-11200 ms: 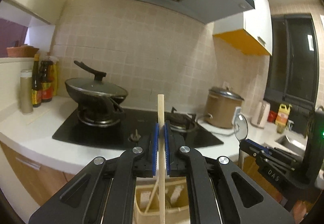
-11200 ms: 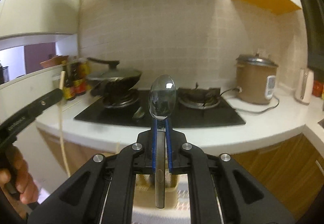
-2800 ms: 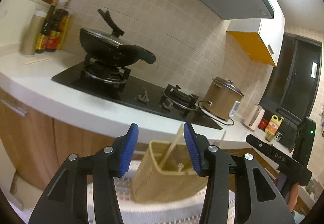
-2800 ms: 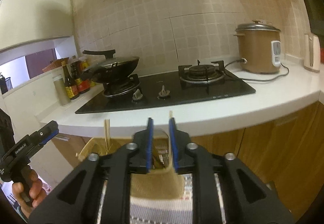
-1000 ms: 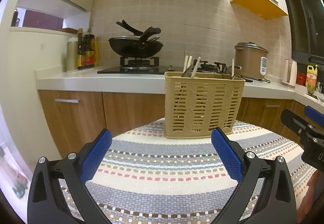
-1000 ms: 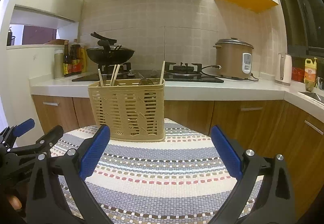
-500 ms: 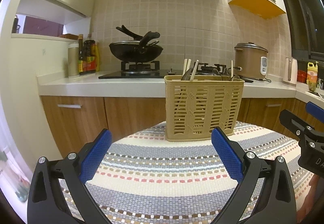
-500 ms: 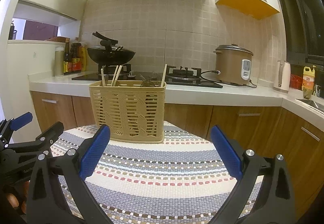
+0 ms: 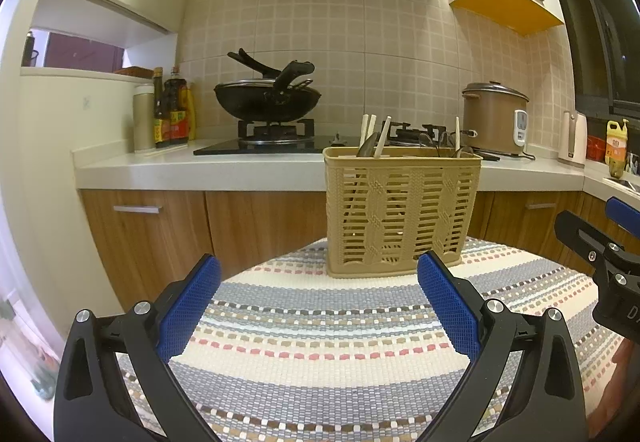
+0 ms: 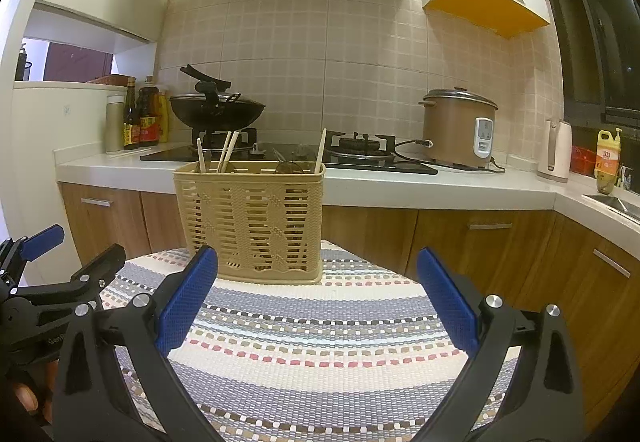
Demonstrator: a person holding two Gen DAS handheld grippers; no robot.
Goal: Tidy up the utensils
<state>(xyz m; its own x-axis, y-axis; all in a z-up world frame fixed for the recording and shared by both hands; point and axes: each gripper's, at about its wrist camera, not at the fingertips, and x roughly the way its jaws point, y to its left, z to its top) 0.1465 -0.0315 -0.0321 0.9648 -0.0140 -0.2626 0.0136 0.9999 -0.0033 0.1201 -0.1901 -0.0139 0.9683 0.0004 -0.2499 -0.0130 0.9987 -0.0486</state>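
Observation:
A tan slotted utensil basket [image 9: 400,210] stands at the far edge of a striped woven mat [image 9: 320,342]; it also shows in the right wrist view [image 10: 250,218]. Wooden chopsticks [image 9: 370,134] and spoon bowls stick out of its top, as in the right wrist view [image 10: 228,150]. My left gripper [image 9: 318,306] is open and empty, low over the mat in front of the basket. My right gripper [image 10: 316,302] is open and empty, beside it to the right.
Behind the mat runs a white counter [image 9: 200,166] with a wok [image 9: 266,102] on the hob, sauce bottles [image 9: 172,114], a rice cooker [image 10: 460,130] and a kettle [image 10: 558,150]. Wooden cabinets [image 10: 460,238] are below.
Both grippers have let go of their chopstick and spoon, which are now in the basket, opened wide and drawn back low over the mat. In the last half second little moved.

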